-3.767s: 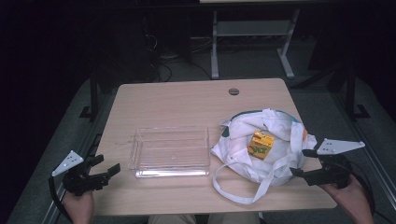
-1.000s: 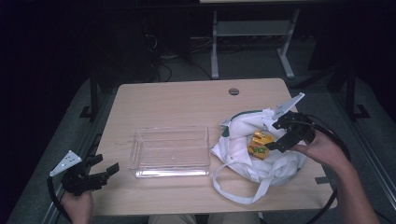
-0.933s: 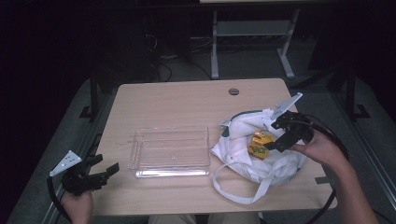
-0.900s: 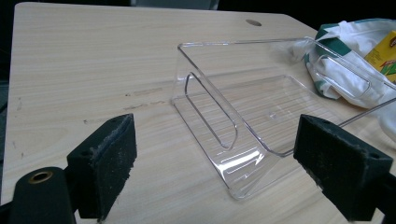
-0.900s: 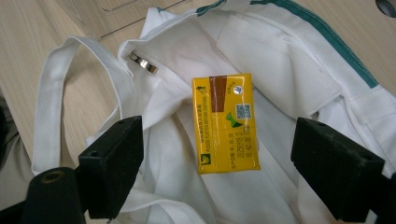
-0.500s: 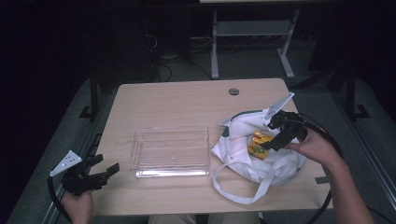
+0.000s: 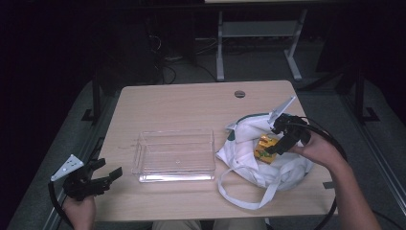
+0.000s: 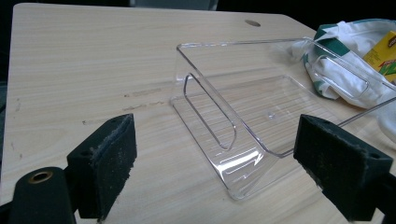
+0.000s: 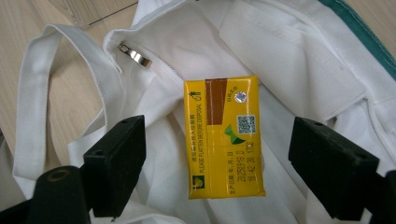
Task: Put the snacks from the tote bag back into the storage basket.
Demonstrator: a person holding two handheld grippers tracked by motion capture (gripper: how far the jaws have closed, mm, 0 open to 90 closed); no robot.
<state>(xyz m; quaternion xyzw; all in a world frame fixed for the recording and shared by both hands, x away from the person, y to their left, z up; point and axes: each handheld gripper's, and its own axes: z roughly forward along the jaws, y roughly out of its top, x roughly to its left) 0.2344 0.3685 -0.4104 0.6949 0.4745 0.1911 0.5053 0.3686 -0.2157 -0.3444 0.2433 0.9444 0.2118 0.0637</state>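
Wooden table (image 7: 191,105), right hand-held gripper (image 9: 215,163) jaws spread above yellow carton (image 9: 224,137) in white bag (image 9: 289,56)

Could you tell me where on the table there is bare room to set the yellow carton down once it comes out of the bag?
The table is bare from its far edge to the clear tray, and left of the tray. The tray holds nothing. The right side is crowded: the white bag with the yellow carton, its straps reaching the near edge, and the open right gripper above.

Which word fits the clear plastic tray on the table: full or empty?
Empty. The clear tray holds nothing: the wooden table shows straight through its bare floor in the high view and the left gripper view.
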